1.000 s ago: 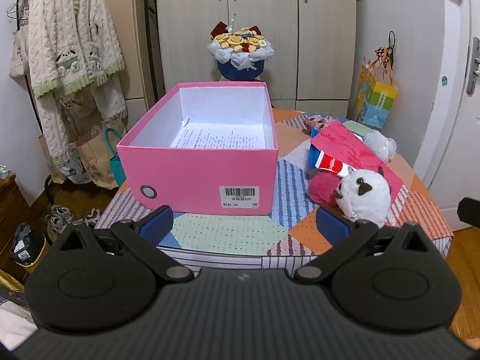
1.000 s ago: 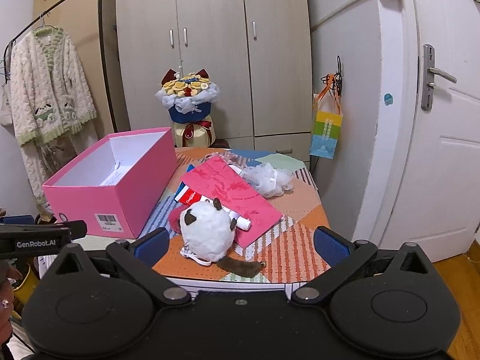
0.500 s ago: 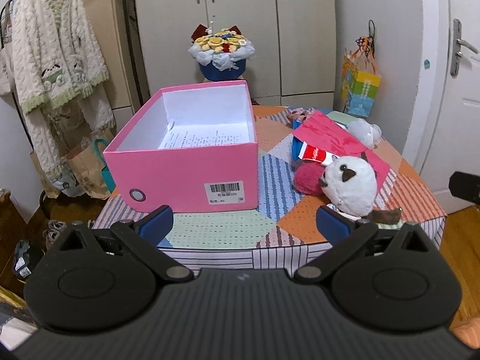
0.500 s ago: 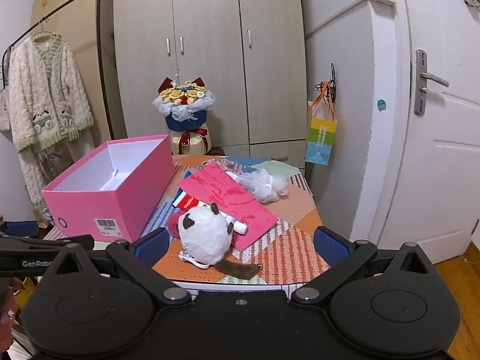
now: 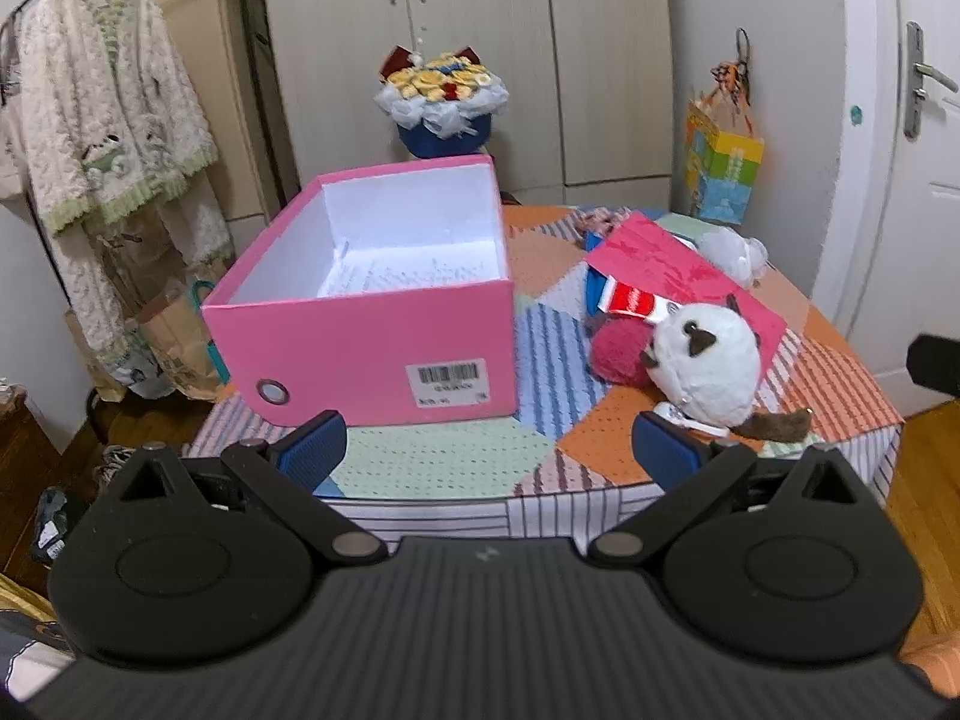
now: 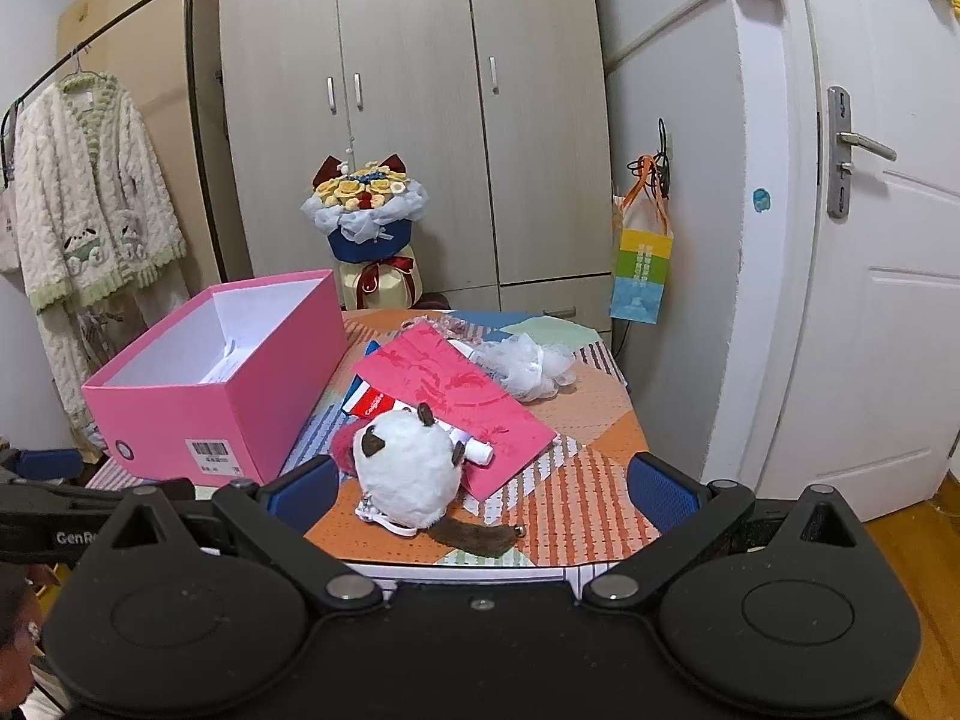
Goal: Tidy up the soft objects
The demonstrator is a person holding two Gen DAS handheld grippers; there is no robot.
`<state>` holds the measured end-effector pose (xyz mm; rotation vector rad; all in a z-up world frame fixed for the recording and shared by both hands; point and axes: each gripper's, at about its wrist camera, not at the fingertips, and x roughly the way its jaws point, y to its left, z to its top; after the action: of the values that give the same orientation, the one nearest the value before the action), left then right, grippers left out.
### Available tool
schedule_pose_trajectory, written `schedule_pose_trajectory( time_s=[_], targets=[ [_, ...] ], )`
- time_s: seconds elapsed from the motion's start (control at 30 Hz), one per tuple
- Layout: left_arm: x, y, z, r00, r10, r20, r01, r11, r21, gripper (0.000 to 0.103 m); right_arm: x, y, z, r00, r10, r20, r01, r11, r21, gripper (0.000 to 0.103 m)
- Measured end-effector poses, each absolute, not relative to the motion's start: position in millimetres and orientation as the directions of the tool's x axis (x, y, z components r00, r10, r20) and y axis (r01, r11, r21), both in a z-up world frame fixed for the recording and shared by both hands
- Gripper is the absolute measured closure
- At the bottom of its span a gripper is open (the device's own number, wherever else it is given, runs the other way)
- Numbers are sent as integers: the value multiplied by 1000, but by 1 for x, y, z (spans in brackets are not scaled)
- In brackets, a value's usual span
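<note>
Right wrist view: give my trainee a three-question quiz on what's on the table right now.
1. True or false: the white plush toy already lies inside the pink box.
2. Which lies on the table behind the red paper bag? A) white mesh sponge B) a mug C) a shoe
3. Fill in: the right gripper is ____, gripping nothing.

Key: 1 false, it lies on the table to the right of the box. 2 A. 3 open; the left gripper is open too.
</note>
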<state>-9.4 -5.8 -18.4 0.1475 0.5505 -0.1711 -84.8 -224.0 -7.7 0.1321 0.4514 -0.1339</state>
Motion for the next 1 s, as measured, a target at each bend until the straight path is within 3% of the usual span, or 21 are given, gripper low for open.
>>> schedule_pose_trajectory(
  time_s=[0.57,0.73,1.0],
  targets=[
    [-7,-2,-19,863,-113,-492,184,978,97,0,-80,-212,-15,906,-90,-413,113,993,30,0],
    [-4,-2,-16,859,-142,-493,211,974,87,0,-87,-206,-21,942,-13,-336,21,1000,20,0],
    [11,-1,-1,828,-311,-466,339,940,-26,0,-67,-217,-30,908,192,-372,-169,981,94,0]
  ],
)
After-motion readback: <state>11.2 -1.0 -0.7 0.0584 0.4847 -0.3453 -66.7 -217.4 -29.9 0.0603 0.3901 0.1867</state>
